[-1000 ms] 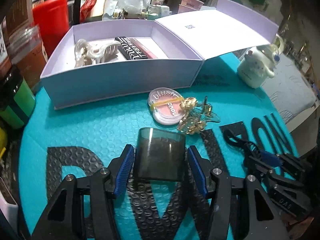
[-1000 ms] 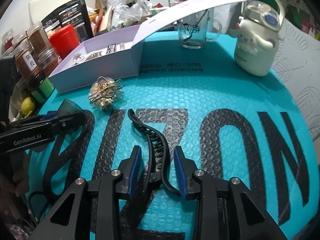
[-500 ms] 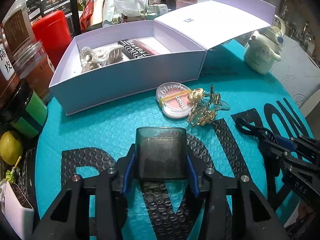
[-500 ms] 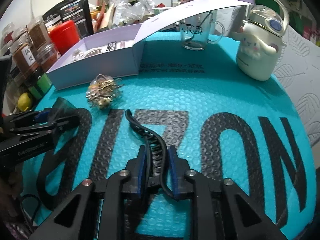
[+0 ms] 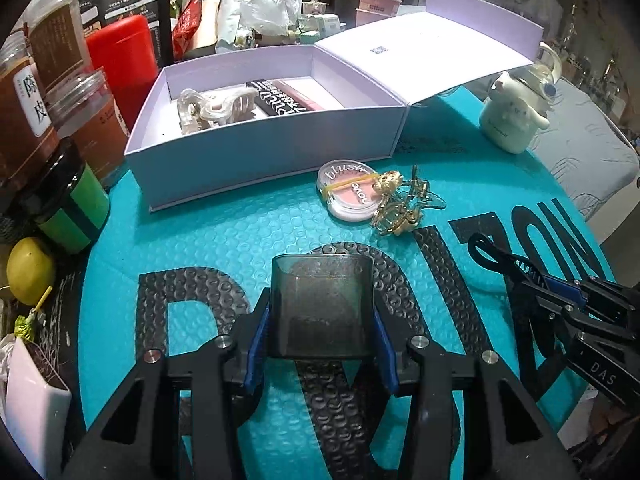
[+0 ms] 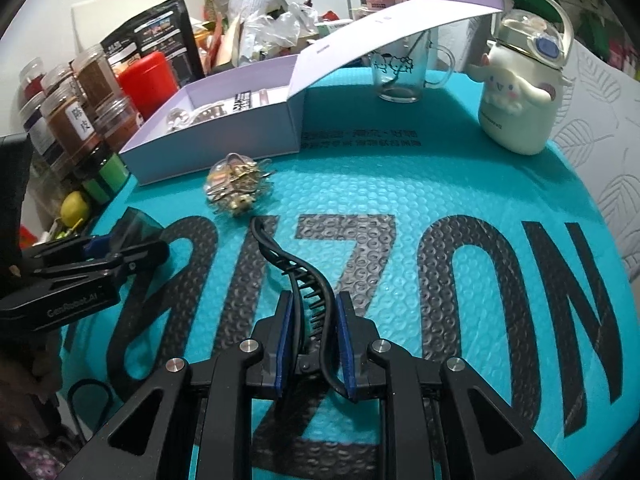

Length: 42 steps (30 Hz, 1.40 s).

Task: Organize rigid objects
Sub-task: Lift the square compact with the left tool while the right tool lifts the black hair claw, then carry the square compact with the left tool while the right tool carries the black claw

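Currently, in the left wrist view, the left gripper (image 5: 322, 334) is clenched on one smoky translucent grey case (image 5: 322, 306), with both blue pads pressed against its two sides; the case sits squarely between the fingers, above the teal bubble mat (image 5: 224, 236). Beyond it lies one open lavender box (image 5: 264, 152), lid folded back to the right. The box contains one pearly hair claw (image 5: 216, 110) at its left and one dark printed carton (image 5: 280, 98) beside that. In front of the box, on the mat, are one round blush compact (image 5: 348, 192) and one gold hair clip (image 5: 400, 208), touching each other. One white character bottle (image 5: 516, 120) stands at the far right. At the right edge, the right gripper (image 5: 560, 300) is visible, with the looped end of one black hair clip (image 5: 486, 250) projecting from it. In the right wrist view, the right gripper (image 6: 314, 344) is closed on the black hair clip (image 6: 292, 264), both pads bearing on its sides; the clip's toothed body runs between the fingers, and its curved tip extends forward over the mat (image 6: 400, 184) toward the gold hair clip (image 6: 236, 188). The box (image 6: 224, 144) lies beyond, one glass mug (image 6: 400, 76) stands under its raised lid, and the bottle (image 6: 520, 96) stands to the right. At the left edge, the left gripper (image 6: 116, 248) holds the grey case (image 6: 134, 224).
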### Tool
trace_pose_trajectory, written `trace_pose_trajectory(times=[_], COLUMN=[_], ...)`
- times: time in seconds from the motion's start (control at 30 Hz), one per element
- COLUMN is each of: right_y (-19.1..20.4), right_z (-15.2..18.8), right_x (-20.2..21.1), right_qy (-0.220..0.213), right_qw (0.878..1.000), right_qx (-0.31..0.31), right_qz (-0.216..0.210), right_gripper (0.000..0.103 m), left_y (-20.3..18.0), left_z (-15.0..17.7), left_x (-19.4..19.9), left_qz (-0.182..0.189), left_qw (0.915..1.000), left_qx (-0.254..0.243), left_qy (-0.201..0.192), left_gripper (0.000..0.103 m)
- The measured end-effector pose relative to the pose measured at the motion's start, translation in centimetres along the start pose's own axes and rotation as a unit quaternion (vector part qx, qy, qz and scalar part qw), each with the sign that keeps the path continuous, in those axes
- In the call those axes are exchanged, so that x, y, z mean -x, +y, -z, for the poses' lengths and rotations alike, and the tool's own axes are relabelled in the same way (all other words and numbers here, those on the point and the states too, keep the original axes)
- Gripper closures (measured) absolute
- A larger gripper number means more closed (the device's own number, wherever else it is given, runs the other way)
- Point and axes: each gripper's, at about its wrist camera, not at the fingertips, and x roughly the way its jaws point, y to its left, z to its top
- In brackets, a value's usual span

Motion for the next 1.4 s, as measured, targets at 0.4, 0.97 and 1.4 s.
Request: trace_pose_trajectory(times=[0.4, 0.97, 1.4], right_y=[2.4, 5.1, 6.3], right_z=[0.7, -2.0, -6.6], right_x=[1.3, 2.4, 3.5], right_qy=[-0.009, -0.025, -0.058], right_qw=[0.999, 0.995, 0.991], right_qx=[0.022, 0.064, 0.087], right_qz=[-0.041, -0.071, -0.085], right_gripper=[0.082, 0.082, 0.082], left_y=[0.1, 2.1, 2.8], left_z=[1.3, -0.6, -4.2], left_x=[3.3, 6.3, 7.6], left_qz=[-0.011, -0.037, -0.044], left_qw=[0.9995, 0.9964, 0.993], left_qx=[0.002, 0.013, 0.007], left_qy=[-0.03, -0.075, -0.11], left_gripper=[0.059, 0.059, 0.059])
